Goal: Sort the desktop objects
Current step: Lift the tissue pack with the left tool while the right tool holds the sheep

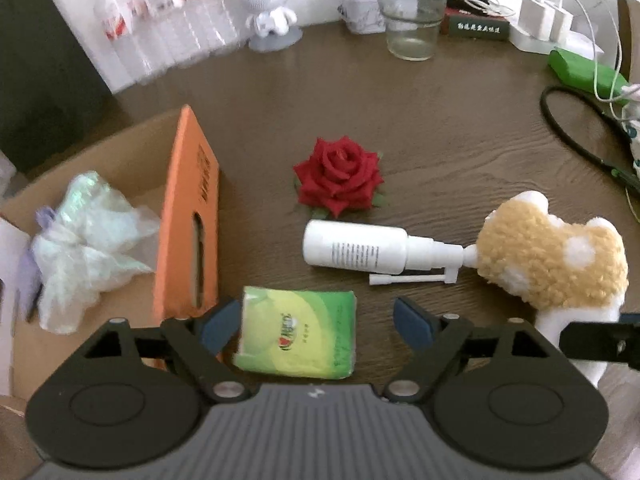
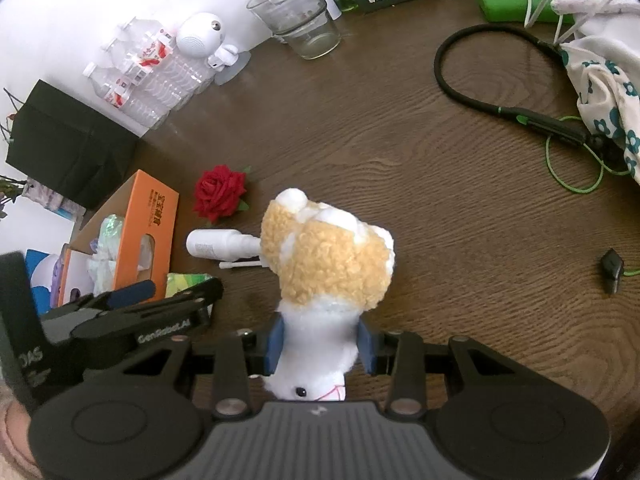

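Note:
My left gripper [image 1: 318, 326] is open, its blue pads on either side of a green tissue pack [image 1: 298, 334] on the brown desk. My right gripper [image 2: 320, 346] is shut on a tan and white plush toy [image 2: 328, 268], which also shows at the right of the left wrist view [image 1: 548, 256]. A white spray bottle [image 1: 360, 250] lies on its side beyond the tissue pack, its nozzle against the plush. A red rose [image 1: 339, 176] lies behind the bottle. The left gripper shows at the left of the right wrist view [image 2: 132, 304].
An orange and brown cardboard box [image 1: 188, 220] at the left holds crumpled plastic [image 1: 88, 240]. At the back stand a glass beaker [image 1: 410, 14], a white figurine [image 1: 268, 12] and water bottles [image 1: 168, 28]. A black cable [image 2: 500, 96], green case [image 1: 580, 70] and floral cloth [image 2: 604, 80] lie right.

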